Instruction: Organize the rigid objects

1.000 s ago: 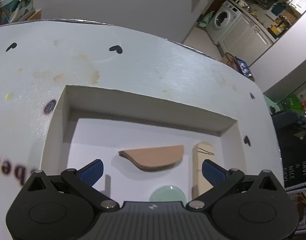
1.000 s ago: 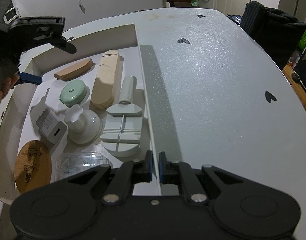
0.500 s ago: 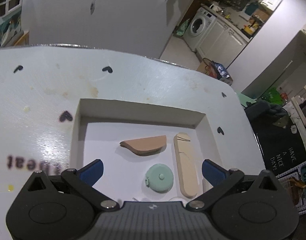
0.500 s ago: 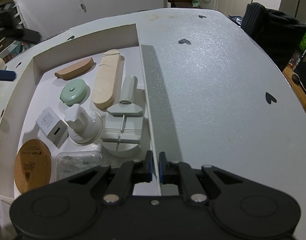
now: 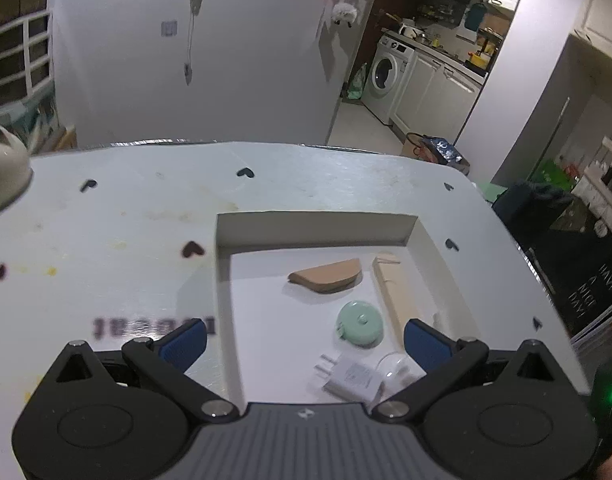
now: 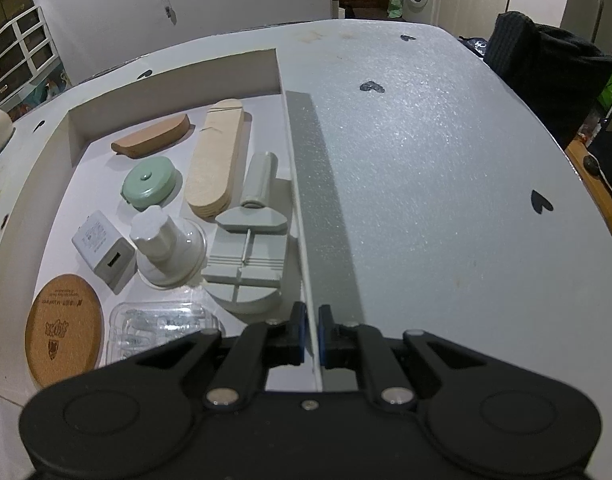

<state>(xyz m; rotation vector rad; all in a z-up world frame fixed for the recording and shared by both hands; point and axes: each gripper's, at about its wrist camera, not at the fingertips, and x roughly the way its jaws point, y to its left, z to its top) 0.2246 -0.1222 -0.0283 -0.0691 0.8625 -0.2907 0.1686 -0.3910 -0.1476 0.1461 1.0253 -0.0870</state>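
Inside one white box (image 6: 177, 70) eight objects — right tool (image 6: 310, 334) clamped on its wall, left tool (image 5: 303, 342) agape, empty.

Left gripper (image 5: 305, 340): black linkage arms, silver pivot screws, blue ribbed pads (image 5: 184, 341) at the finger ends. Behind the jaws, grey ribbed housing with a small white logo, flanked by round black discs. Green indicator light off to the right side.

Right gripper (image 6: 310, 334): all-black body, same silver screws and twin discs, blue pads (image 6: 321, 334) at the tips.
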